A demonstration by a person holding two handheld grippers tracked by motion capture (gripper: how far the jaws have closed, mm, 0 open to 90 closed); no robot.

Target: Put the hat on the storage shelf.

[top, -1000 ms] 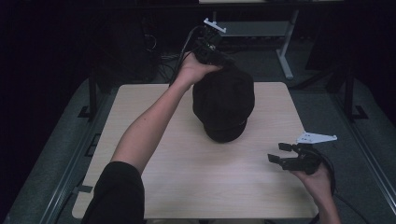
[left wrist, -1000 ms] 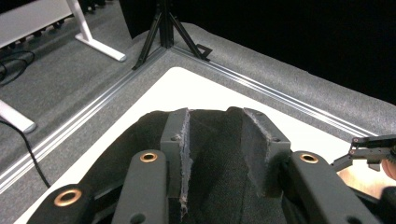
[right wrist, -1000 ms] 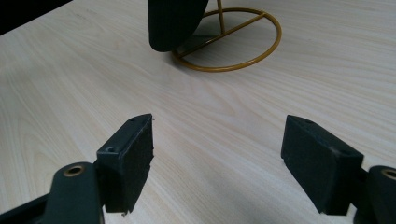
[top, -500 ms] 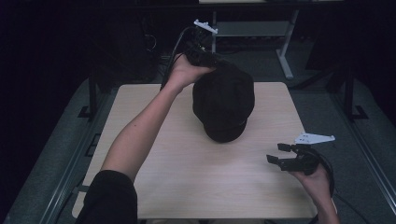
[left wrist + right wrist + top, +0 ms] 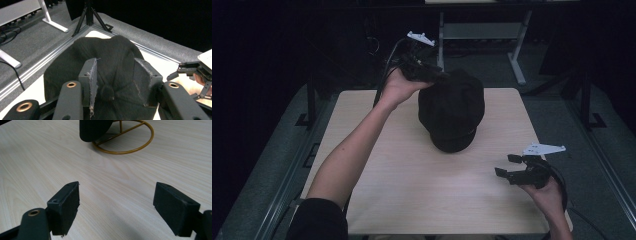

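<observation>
A black cap [image 5: 452, 112] sits on a gold wire stand [image 5: 125, 151] at the back middle of the wooden table [image 5: 412, 190]. My left gripper [image 5: 437, 77] is at the cap's rear left edge. In the left gripper view its jaws [image 5: 116, 72] have just been opening; they stand apart with the cap's cloth [image 5: 110, 50] bunched loosely between the pads. My right gripper [image 5: 506, 165] hovers low over the table's front right, open and with nothing between its fingers [image 5: 116, 202]. The cap's brim [image 5: 95, 130] points toward it.
Aluminium rails [image 5: 287, 185] frame the table on both sides, with grey carpet beyond. A white desk leg [image 5: 517, 55] and a dark tripod [image 5: 87, 15] stand behind the table. Bare wood lies between the cap and the right gripper.
My left hand has slid left and a little nearer along the back of the cap, and the cap has stayed on its stand. The right hand has kept still.
</observation>
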